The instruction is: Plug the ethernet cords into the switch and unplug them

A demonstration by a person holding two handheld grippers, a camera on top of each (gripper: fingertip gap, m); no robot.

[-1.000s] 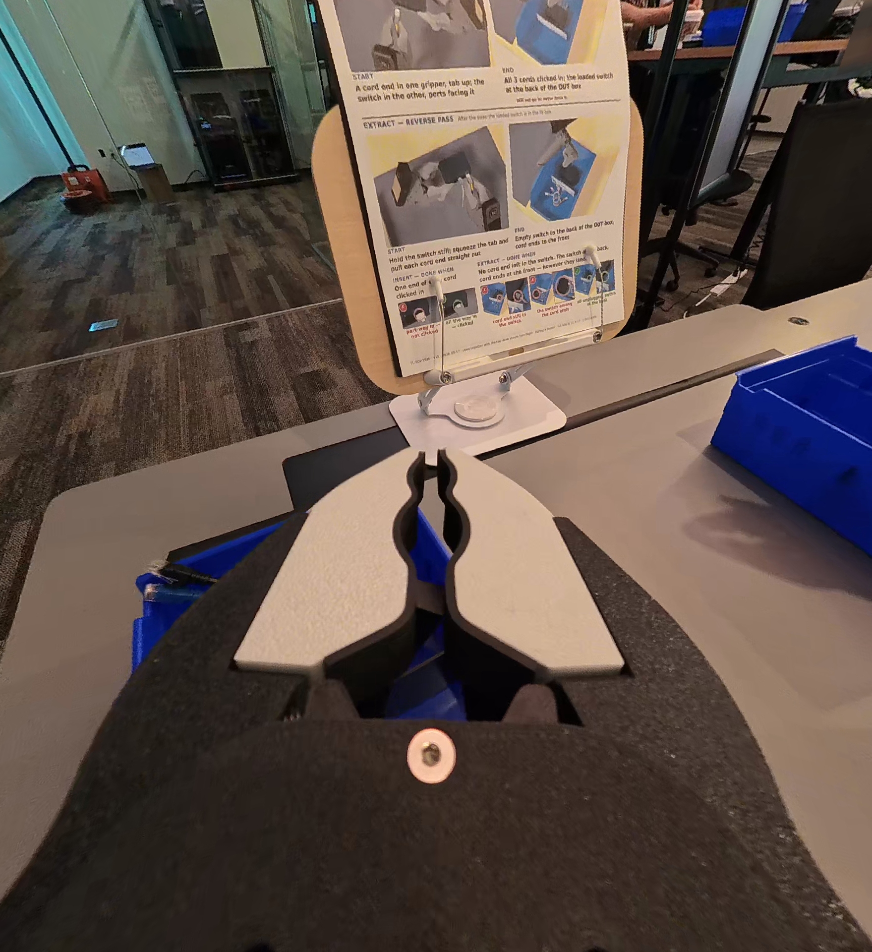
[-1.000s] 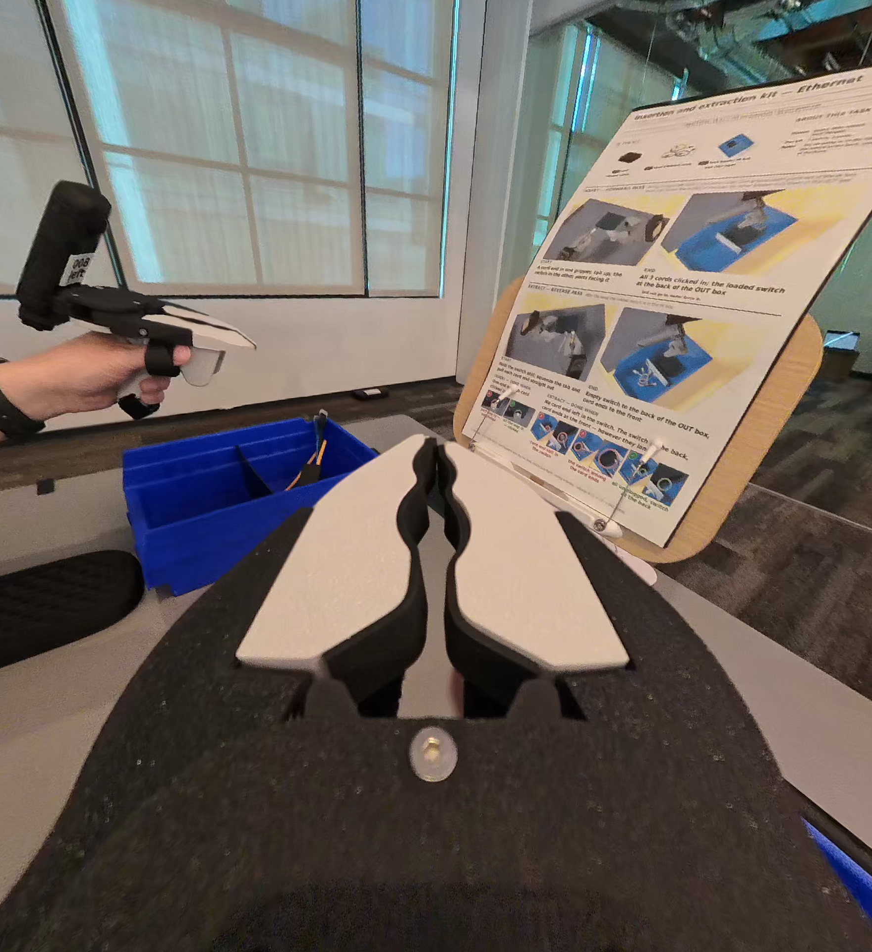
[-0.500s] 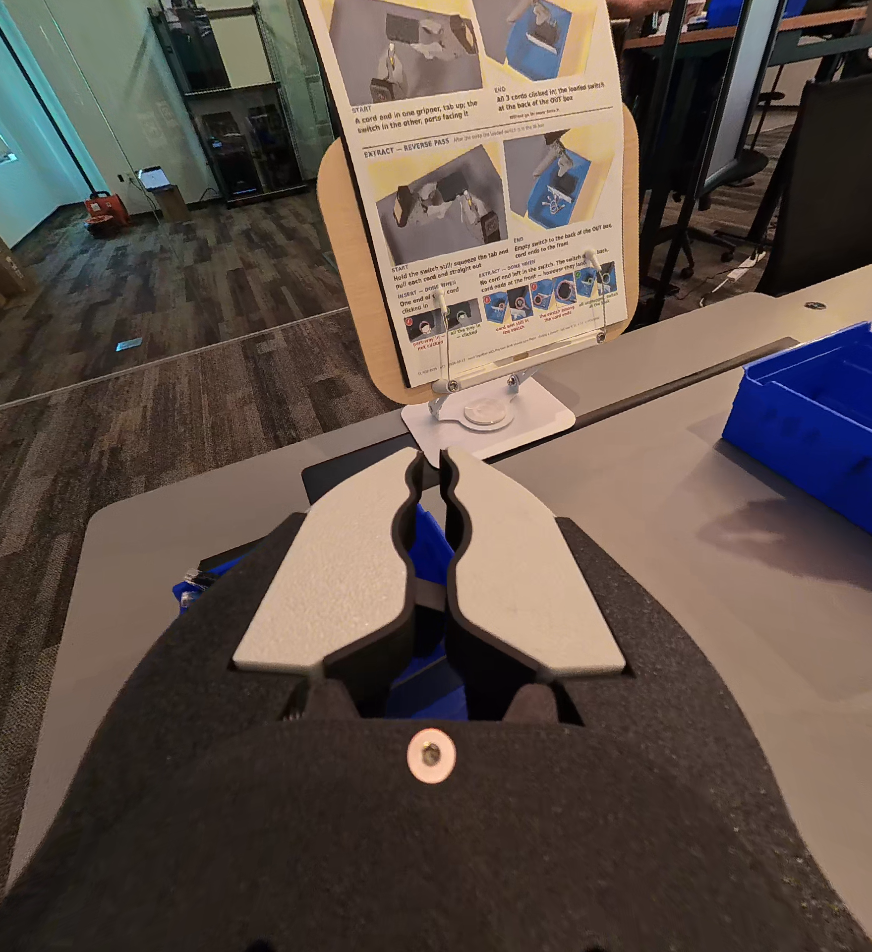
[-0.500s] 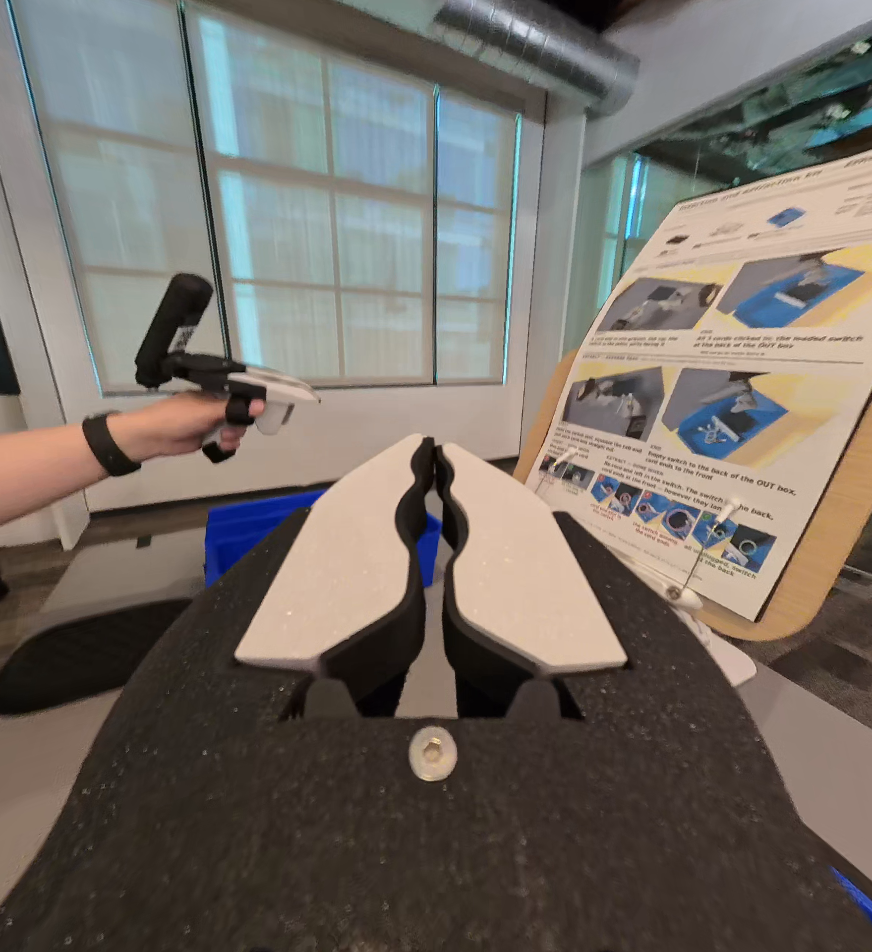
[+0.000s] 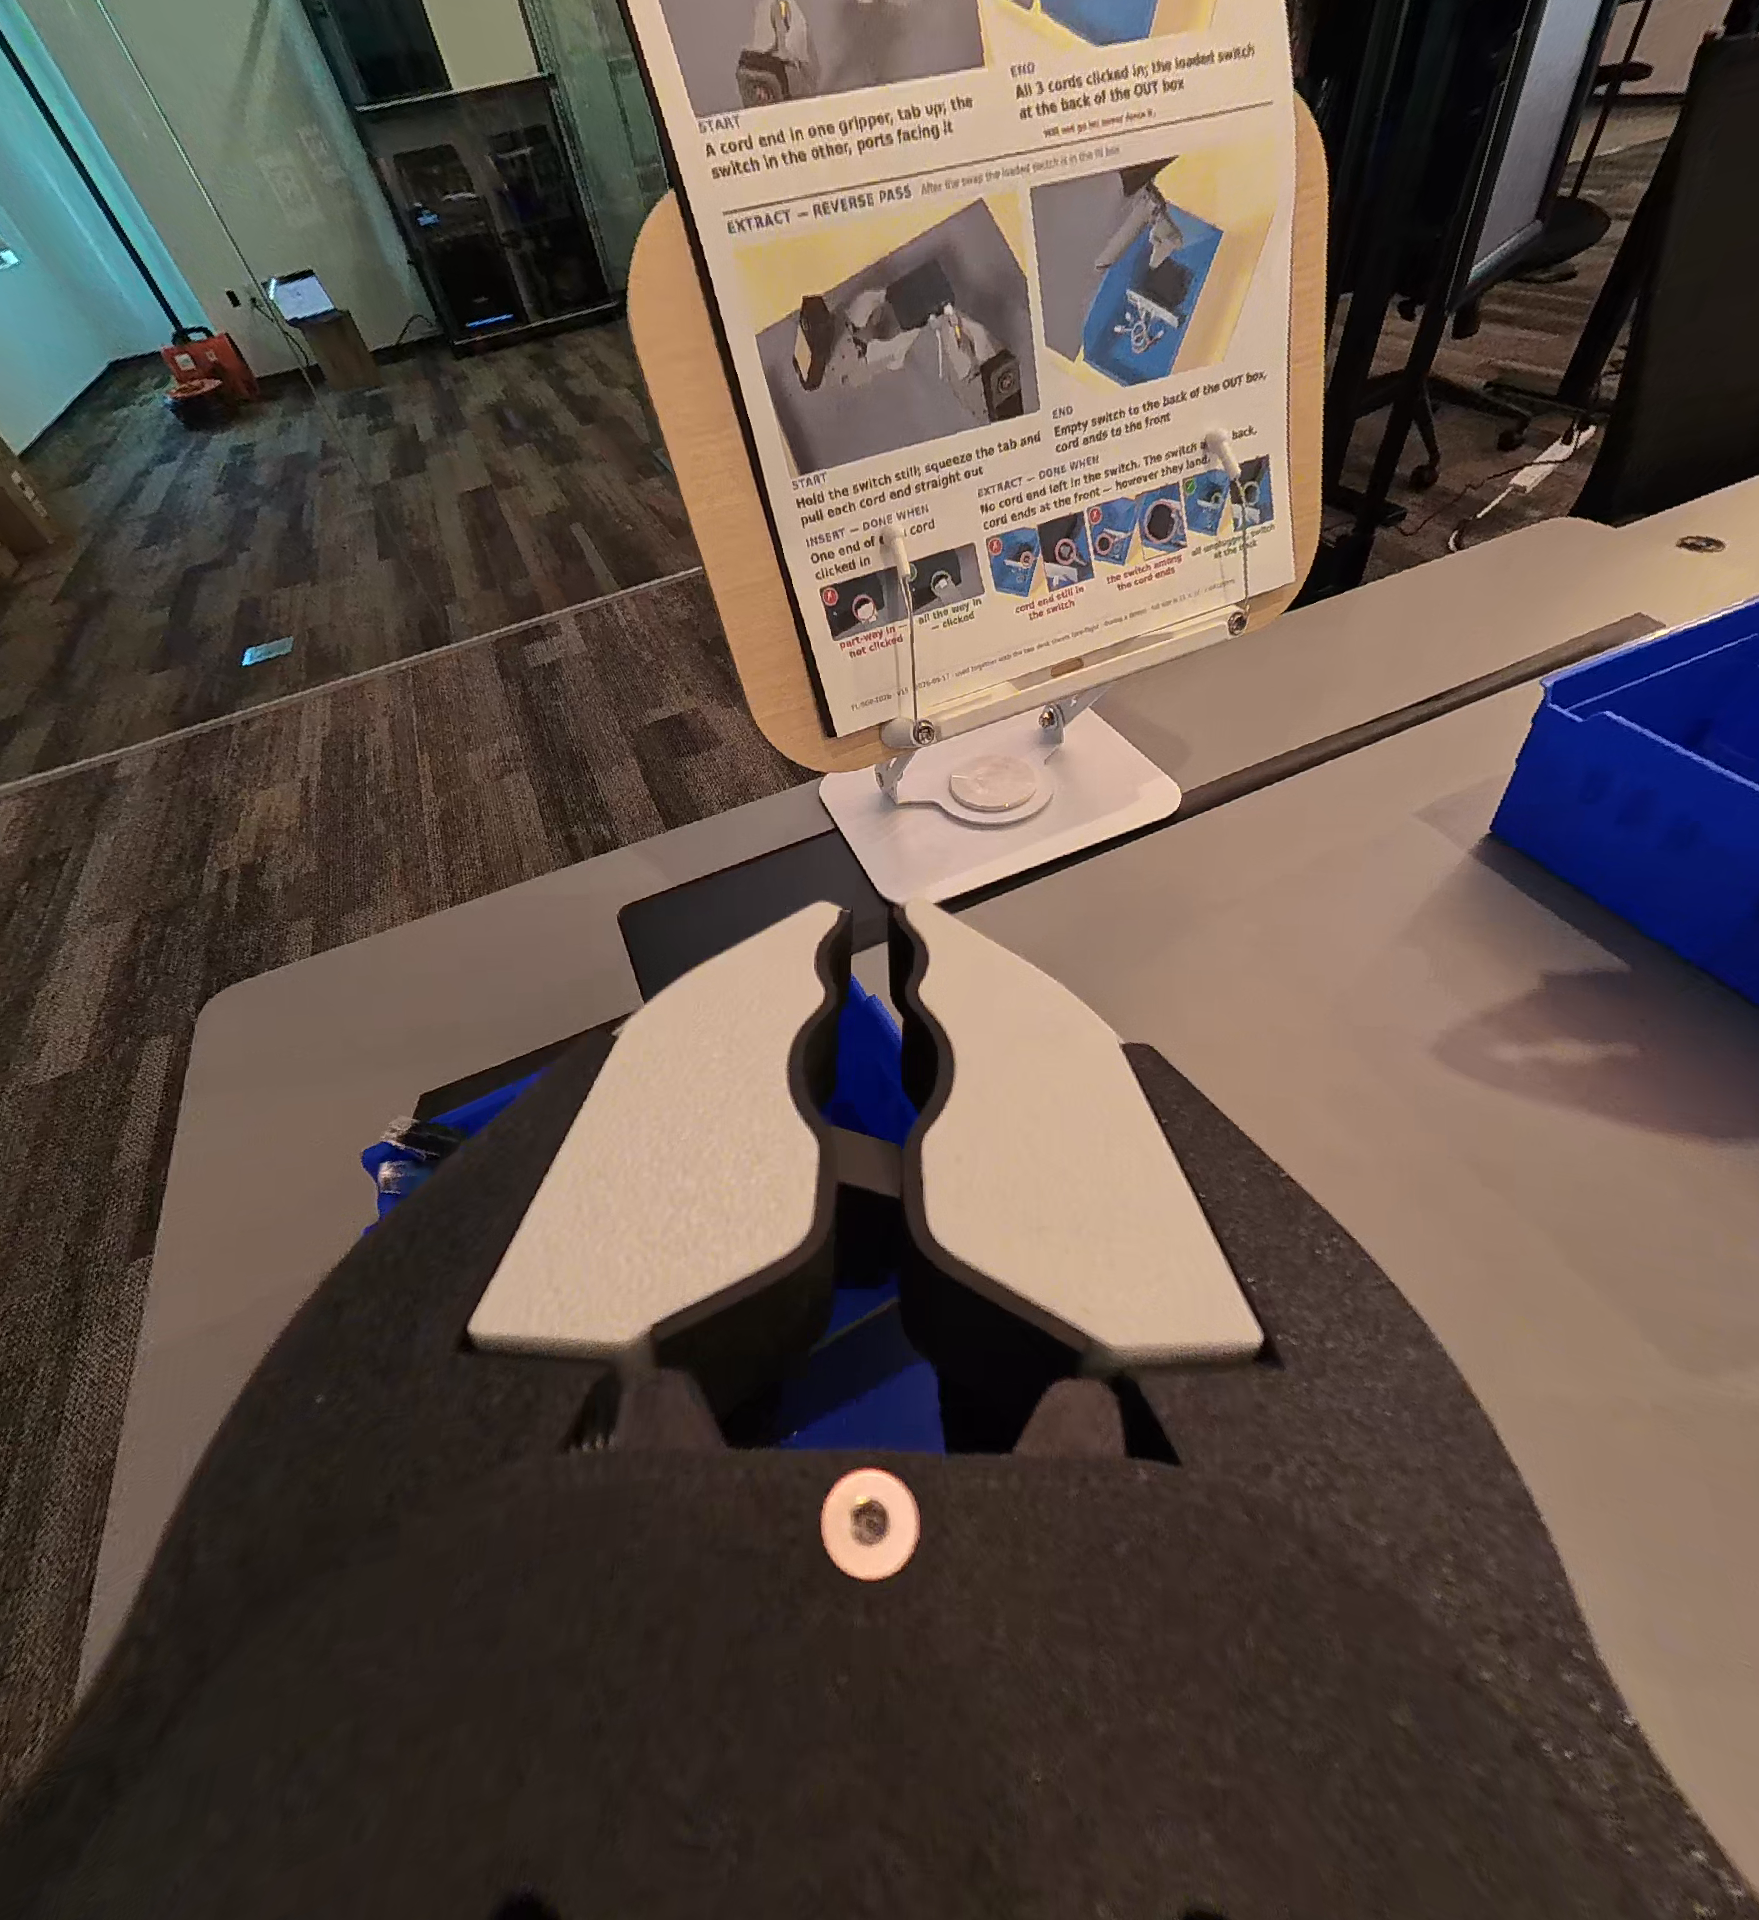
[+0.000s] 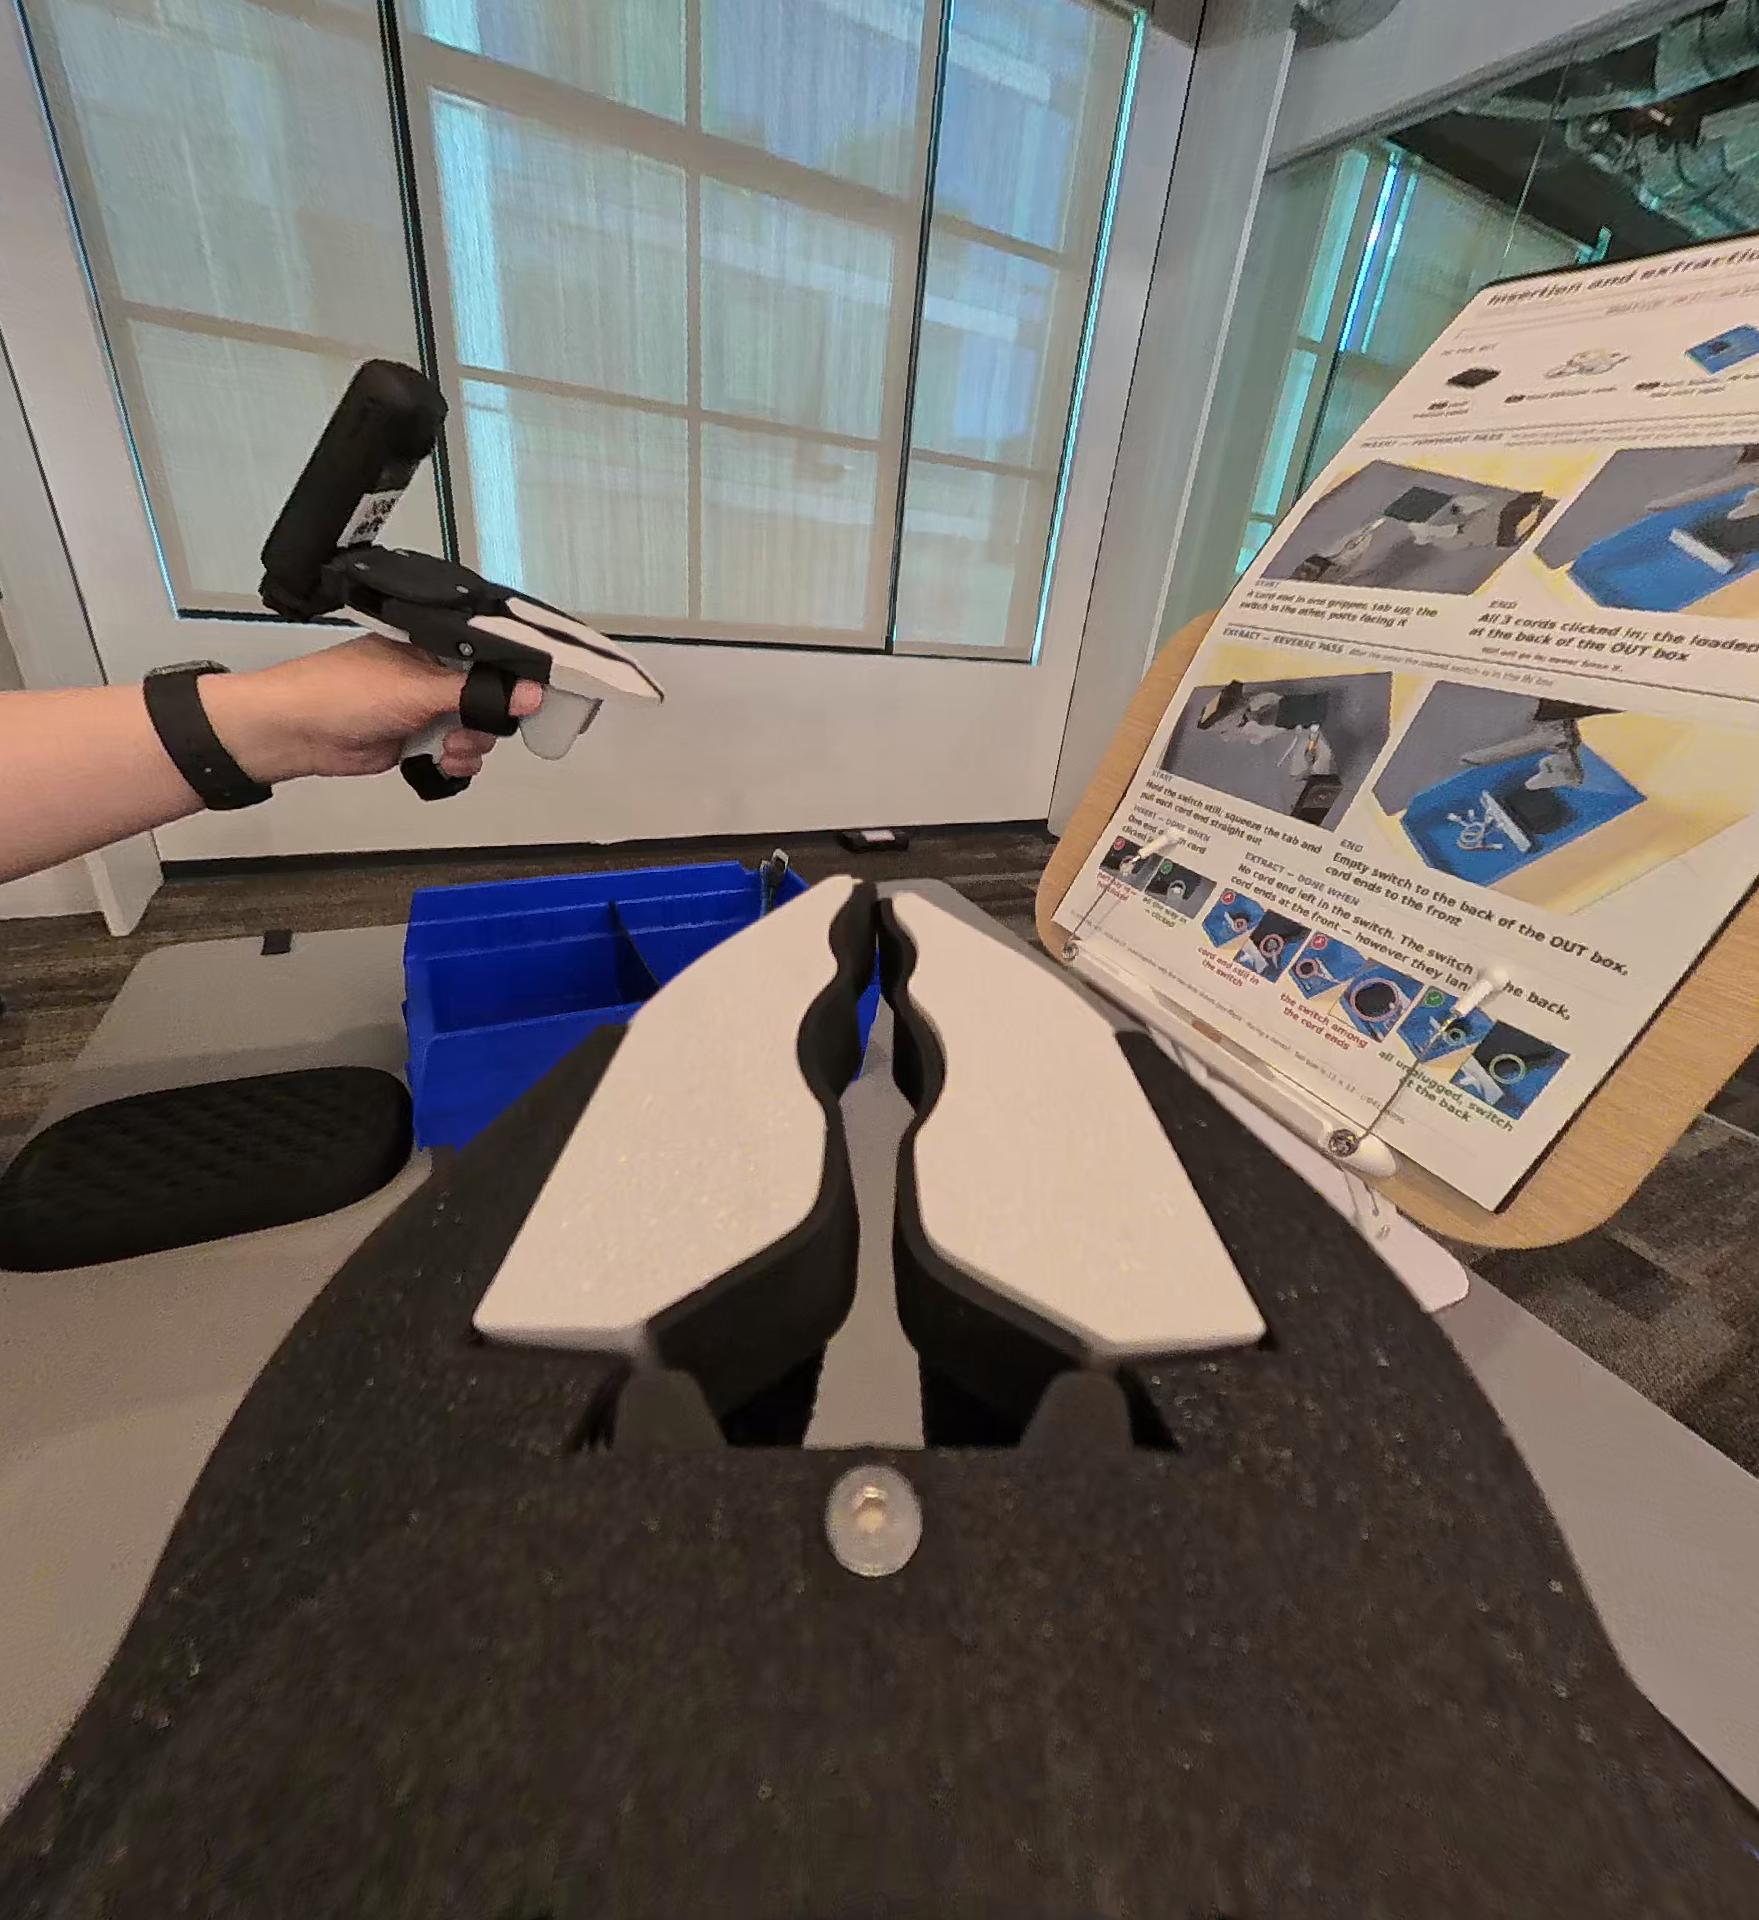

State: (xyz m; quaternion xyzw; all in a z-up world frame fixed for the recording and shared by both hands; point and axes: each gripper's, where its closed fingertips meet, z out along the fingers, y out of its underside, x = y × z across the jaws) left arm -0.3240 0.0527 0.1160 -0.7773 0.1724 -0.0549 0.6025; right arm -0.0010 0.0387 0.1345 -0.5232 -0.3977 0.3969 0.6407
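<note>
Ethernet cord ends (image 6: 777, 869) are sticking up at the far right corner of the blue bin (image 6: 542, 987) on the grey table (image 5: 1374, 1039). Left gripper (image 5: 866, 914) and right gripper (image 6: 876, 891) are hovering with fingers nearly pressed together, gripping nothing. The switch is not showing.

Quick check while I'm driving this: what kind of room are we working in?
Most likely an open office set up as a test bench: a grey desk with blue parts bins, an instruction sheet on a stand, carpet-tile floor and glass partitions behind.
</note>
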